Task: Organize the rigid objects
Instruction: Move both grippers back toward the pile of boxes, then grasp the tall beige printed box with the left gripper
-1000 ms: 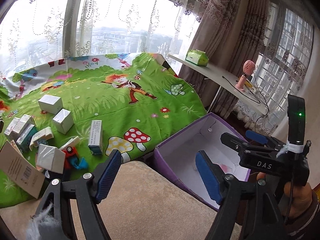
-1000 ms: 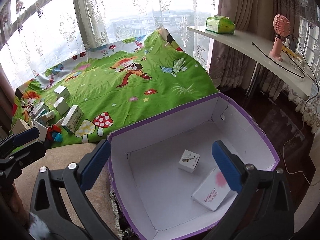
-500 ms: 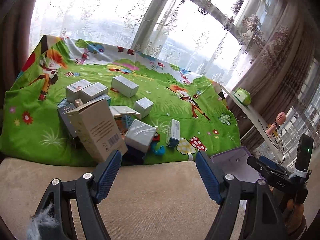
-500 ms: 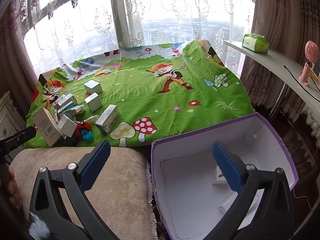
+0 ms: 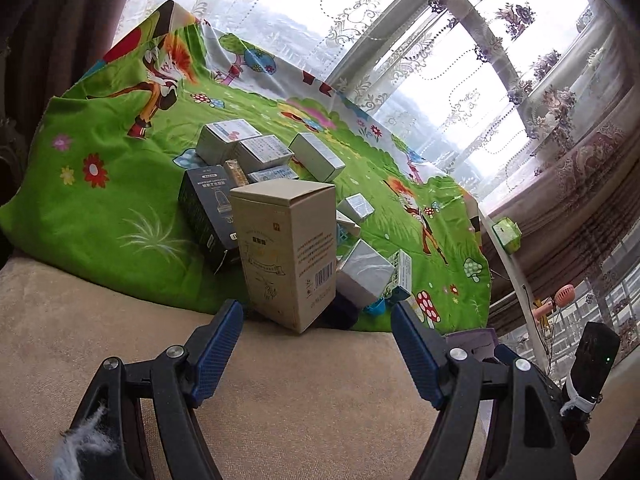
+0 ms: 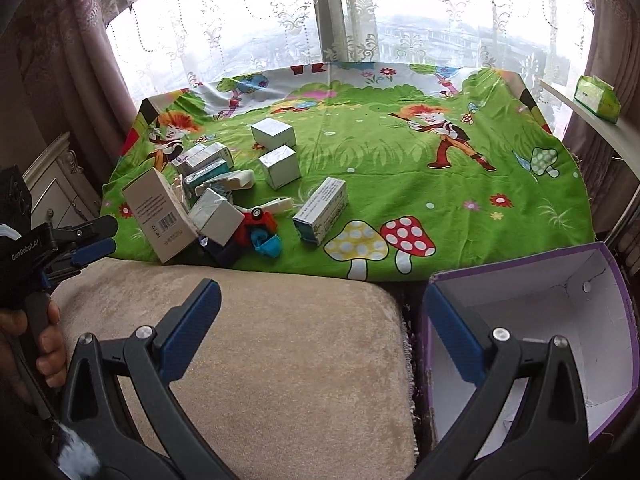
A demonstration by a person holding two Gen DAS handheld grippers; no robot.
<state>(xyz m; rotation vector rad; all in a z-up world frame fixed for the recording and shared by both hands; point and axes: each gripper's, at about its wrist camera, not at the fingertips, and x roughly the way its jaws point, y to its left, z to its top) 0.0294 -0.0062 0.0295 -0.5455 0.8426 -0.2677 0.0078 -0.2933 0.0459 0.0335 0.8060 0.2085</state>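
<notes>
While hovering over beige cushion (image 5: 280, 392), left gripper (image 5: 316, 344) jaws apart, empty, just short of tall tan box (image 5: 288, 252) at near edge of box pile on green cloth (image 6: 400, 184). Right gripper (image 6: 320, 332) apart too, empty, purple bin (image 6: 616, 280) far right.

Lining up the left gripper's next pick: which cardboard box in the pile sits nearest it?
The tall tan cardboard box with a barcode, standing at the green cloth's near edge, directly ahead of the open left gripper; others lie behind it.
</notes>
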